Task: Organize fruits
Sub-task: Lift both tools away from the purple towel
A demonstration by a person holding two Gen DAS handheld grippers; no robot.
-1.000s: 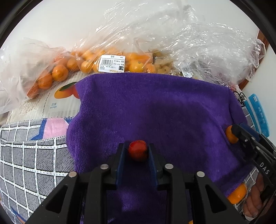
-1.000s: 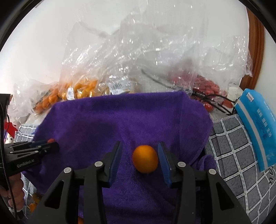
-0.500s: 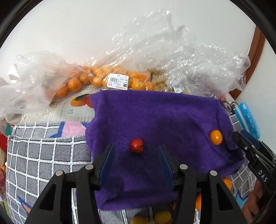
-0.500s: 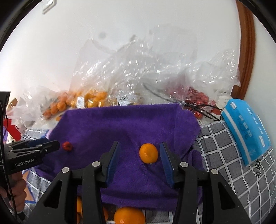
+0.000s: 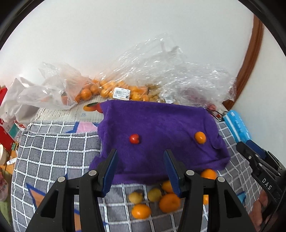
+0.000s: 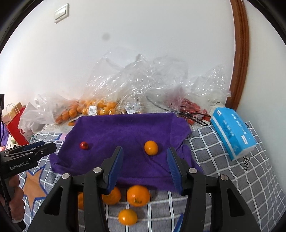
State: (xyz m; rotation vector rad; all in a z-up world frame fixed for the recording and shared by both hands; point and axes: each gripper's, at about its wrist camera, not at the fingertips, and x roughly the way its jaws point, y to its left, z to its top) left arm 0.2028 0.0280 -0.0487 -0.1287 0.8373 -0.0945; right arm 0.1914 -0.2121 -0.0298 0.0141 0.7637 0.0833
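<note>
a grey checked blanket (image 6: 232, 171) with white grid lines covers the surface. a blue tissue pack (image 6: 232, 132) lies on it at the right, near a brown wooden door frame (image 6: 241, 53). a white wall switch (image 6: 61, 13) sits high on the wall. a red paper bag (image 6: 15, 125) stands at the far left.

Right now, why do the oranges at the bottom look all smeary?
Motion blur, probably: in the left wrist view the loose oranges near the bottom edge smear, while the red fruit stays sharper; in the right wrist view the door frame bows from fisheye distortion.
</note>
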